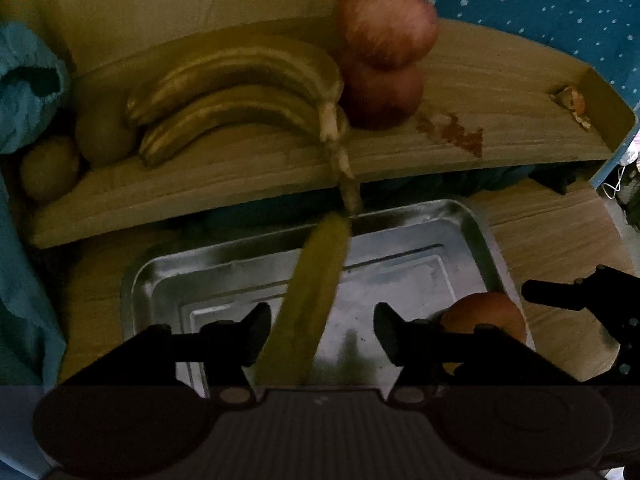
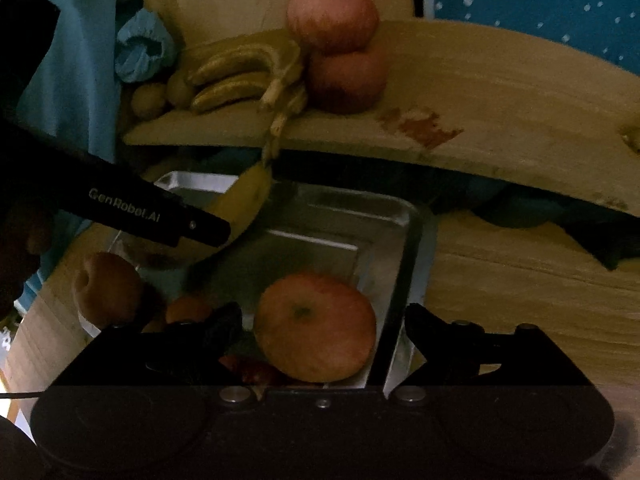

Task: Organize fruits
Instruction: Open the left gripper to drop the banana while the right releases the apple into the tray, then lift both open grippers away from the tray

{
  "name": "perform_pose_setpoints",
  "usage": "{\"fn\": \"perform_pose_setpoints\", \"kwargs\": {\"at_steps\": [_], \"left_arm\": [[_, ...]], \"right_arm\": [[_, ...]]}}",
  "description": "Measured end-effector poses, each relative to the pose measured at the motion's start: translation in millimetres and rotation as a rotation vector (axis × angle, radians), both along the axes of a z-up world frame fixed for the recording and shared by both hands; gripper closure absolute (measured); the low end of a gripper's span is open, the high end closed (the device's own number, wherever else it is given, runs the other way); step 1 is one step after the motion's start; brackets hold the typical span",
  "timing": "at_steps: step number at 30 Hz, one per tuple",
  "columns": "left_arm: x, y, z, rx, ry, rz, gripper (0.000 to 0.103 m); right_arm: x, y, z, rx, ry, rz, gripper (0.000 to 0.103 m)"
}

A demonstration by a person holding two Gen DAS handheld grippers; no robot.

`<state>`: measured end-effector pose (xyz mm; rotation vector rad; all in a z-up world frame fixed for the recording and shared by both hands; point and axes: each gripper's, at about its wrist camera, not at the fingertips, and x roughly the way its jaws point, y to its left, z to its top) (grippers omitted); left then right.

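Left tool (image 1: pixel 320 330) open around banana (image 1: pixel 312 304) over tray (image 1: pixel 472 220); soft, bruises, so grip mid-body lightly. Right tool (image 2: pixel 322 334) open around apple (image 2: pixel 316 326) in tray: firm, smooth, clamp across widest part.

Tray (image 1: pixel 472 220) is bare silver metal, shiny, with grey reflections. Banana (image 1: pixel 316 280) lying across the tray is dull yellow-green; the banana bunch (image 1: pixel 240 92) on the board behind the tray is darker olive-yellow. Board (image 1: pixel 480 92) is pale tan wood grain with a rust-brown stain (image 1: pixel 452 128) toward its right end. Two apples (image 1: pixel 384 32) stacked at the bunch's stem end are pinkish red with faint streaks. Apple (image 2: pixel 316 328) in the tray's near right corner is orange-red, streaked, with a dark centre. Both hand-held grippers, left (image 1: pixel 320 328) and right (image 2: pixel 324 332), are black. Backdrop (image 1: pixel 540 4) behind the board, to the right, is blue with white dots. Desk (image 2: pixel 520 280) is light wood.
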<state>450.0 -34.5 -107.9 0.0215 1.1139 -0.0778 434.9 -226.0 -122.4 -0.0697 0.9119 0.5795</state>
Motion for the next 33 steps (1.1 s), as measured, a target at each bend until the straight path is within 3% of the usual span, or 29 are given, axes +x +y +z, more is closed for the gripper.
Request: {"fn": "perform_pose_setpoints", "kwargs": {"at_steps": [2,7,19,33], "left_arm": [[-4,0,6,0.003,-0.023,-0.001,0.024],[-17,3,21,-0.004,-0.081,0.006,0.009],[-62,33,47,-0.022,-0.189,0.058,0.001],[-115,77,59,0.002,-0.239,0.075,0.0]], "right_arm": [[-4,-2,6,0.005,-0.021,-0.016,0.008],[-19,-8,22,0.017,-0.075,-0.057,0.001],[-63,-10,48,0.014,-0.171,-0.183,0.001],[-115,13,56,0.021,-0.189,-0.288,0.001]]}}
